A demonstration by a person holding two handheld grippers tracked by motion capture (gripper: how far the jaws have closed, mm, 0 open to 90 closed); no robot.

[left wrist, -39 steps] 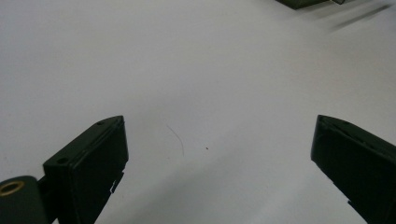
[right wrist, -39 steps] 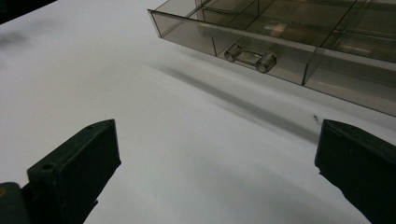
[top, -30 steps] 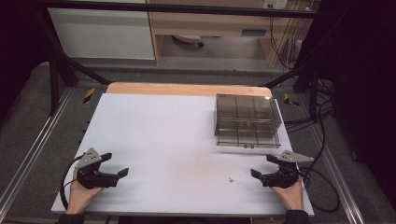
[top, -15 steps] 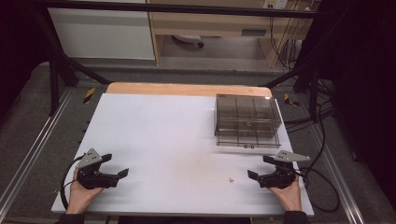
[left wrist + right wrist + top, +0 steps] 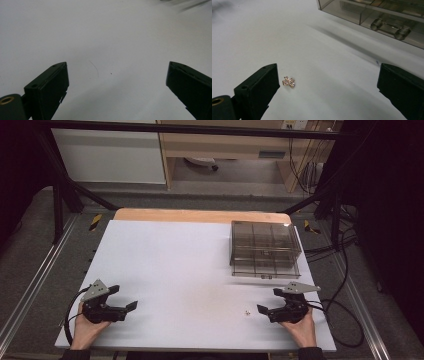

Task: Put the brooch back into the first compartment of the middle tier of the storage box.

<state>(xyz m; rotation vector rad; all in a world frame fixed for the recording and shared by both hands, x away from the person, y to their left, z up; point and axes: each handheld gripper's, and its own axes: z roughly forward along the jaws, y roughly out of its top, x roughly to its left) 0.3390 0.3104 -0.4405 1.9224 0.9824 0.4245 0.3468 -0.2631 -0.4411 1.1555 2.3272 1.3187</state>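
A tiny gold, sparkly trinket (image 5: 247, 311) lies on the white table near its front right. In the right gripper view the trinket (image 5: 288, 82) sits just off the inner face of the left jaw. My right gripper (image 5: 269, 300) rests low on the table a little right of it, open and with nothing held (image 5: 328, 75). A smoky clear compartment box (image 5: 264, 248) stands shut behind it, its front latch (image 5: 390, 28) facing this gripper. At the front left my left gripper (image 5: 124, 297) is open over bare table (image 5: 115, 67).
The white tabletop (image 5: 190, 265) ends in a wooden strip (image 5: 200, 215) at the far edge. Cables (image 5: 345, 310) trail off the right side. A thin hair-like mark (image 5: 95, 68) lies on the surface between the left jaws.
My right gripper has slid left along the front edge, closer to the trinket. The left gripper has barely shifted.
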